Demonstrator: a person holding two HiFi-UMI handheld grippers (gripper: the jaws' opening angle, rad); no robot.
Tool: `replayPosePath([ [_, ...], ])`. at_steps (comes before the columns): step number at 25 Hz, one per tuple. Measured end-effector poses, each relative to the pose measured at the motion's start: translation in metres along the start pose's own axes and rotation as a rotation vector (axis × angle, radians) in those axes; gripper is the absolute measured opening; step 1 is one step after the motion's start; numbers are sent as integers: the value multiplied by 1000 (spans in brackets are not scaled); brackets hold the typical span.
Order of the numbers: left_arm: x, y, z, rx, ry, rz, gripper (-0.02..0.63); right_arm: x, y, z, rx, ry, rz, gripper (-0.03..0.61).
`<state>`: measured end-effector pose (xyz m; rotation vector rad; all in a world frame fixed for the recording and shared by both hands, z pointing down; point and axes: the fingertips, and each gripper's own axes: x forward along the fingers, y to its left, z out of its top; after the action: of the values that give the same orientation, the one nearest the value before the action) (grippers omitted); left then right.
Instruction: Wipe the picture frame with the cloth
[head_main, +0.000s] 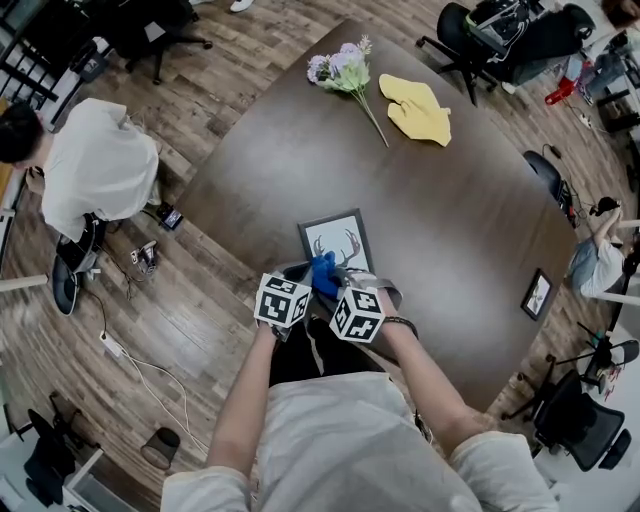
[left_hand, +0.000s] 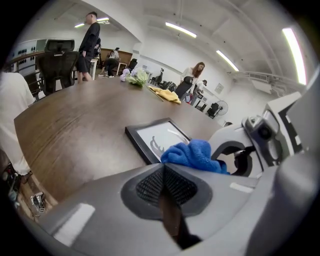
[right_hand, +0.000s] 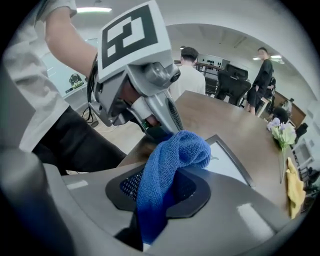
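Note:
A black picture frame with an antler print lies flat on the dark wooden table, near its front edge. My right gripper is shut on a blue cloth, which bunches over the frame's near edge. In the right gripper view the cloth runs out from between the jaws of the right gripper, with the frame just beyond. My left gripper is close beside it on the left. In its own view the left gripper is shut with nothing in it, pointing at the frame and the cloth.
A bunch of artificial flowers and a yellow cloth lie at the table's far side. A second small frame sits at the right edge. A person in white sits left of the table; office chairs stand around.

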<state>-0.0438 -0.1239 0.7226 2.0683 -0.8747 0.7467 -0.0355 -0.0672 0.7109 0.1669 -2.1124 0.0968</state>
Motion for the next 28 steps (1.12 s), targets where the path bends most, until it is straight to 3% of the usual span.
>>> replayPosePath([
  [4, 0, -1, 1, -8, -6, -3, 52, -3, 2, 3, -61, -11, -27, 84],
  [10, 1, 0, 1, 26, -1, 15, 52, -2, 14, 5, 50, -101, 37, 84],
  [15, 3, -2, 1, 107, 12, 49, 52, -7, 34, -3, 75, -130, 94, 84],
  [19, 2, -2, 1, 107, 10, 50, 52, -12, 39, -10, 105, -133, 125, 84],
  [28, 3, -2, 0, 105, 10, 43, 52, -36, 23, -55, 158, -95, 95, 84],
])
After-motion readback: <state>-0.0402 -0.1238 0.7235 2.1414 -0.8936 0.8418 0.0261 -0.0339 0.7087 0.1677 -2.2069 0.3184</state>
